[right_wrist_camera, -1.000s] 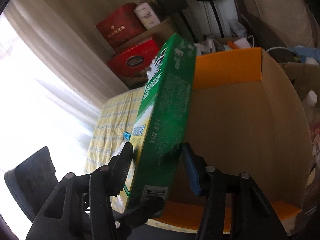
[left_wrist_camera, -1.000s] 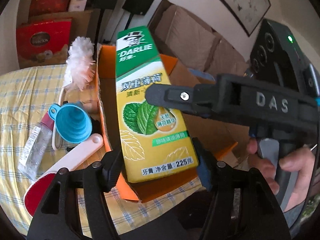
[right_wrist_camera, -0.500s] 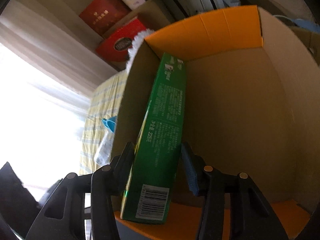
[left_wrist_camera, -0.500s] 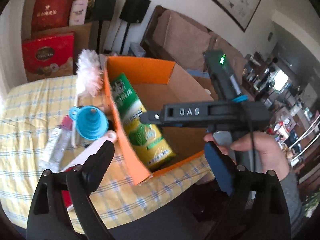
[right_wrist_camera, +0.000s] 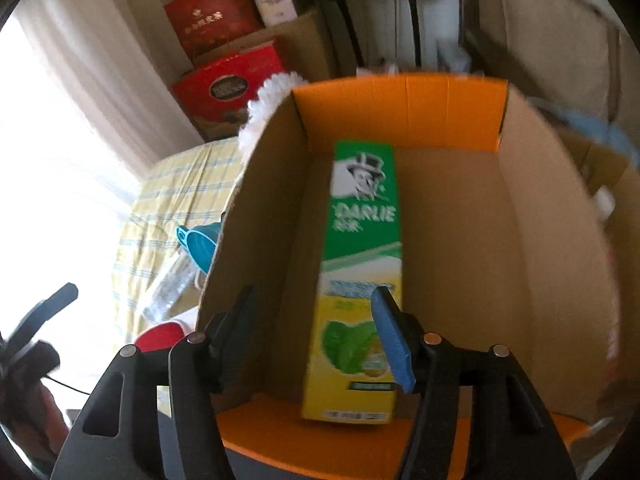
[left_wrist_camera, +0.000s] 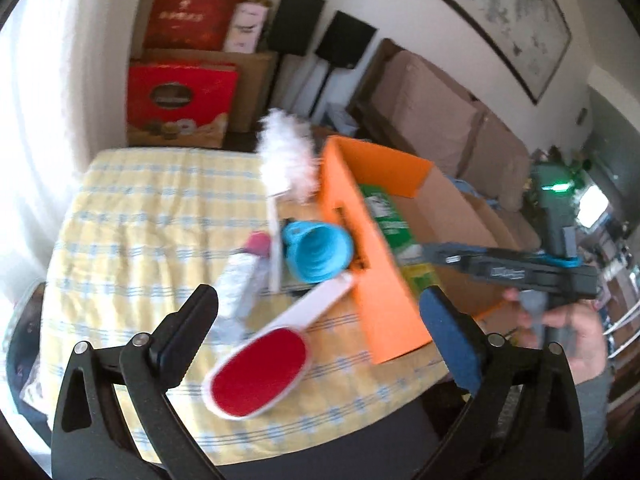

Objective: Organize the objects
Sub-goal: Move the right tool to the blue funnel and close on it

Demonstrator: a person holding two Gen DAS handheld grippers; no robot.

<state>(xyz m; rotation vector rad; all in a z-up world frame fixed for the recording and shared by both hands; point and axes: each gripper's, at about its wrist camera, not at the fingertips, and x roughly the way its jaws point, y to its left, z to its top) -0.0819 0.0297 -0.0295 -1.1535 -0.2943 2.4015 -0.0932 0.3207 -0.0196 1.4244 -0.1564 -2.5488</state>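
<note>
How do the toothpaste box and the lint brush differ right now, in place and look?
Place: the toothpaste box lies inside the cardboard box; the lint brush lies outside it on the checked tablecloth.
Shape: the toothpaste box is a long rectangular carton; the lint brush is an oval pad on a handle.
Colour: the toothpaste box is green and yellow; the lint brush is red and white.
Shared: neither is gripped.

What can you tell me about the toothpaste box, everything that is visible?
The toothpaste box is a long cardboard carton, green at the far end with a man in a top hat and the word DARLIE, yellow at the near end with green mint leaves. It looks closed and undamaged. It lies face up inside the carton, lengthwise, nearer its left wall. The right gripper hangs over its near end with open jaws, not holding it.
</note>
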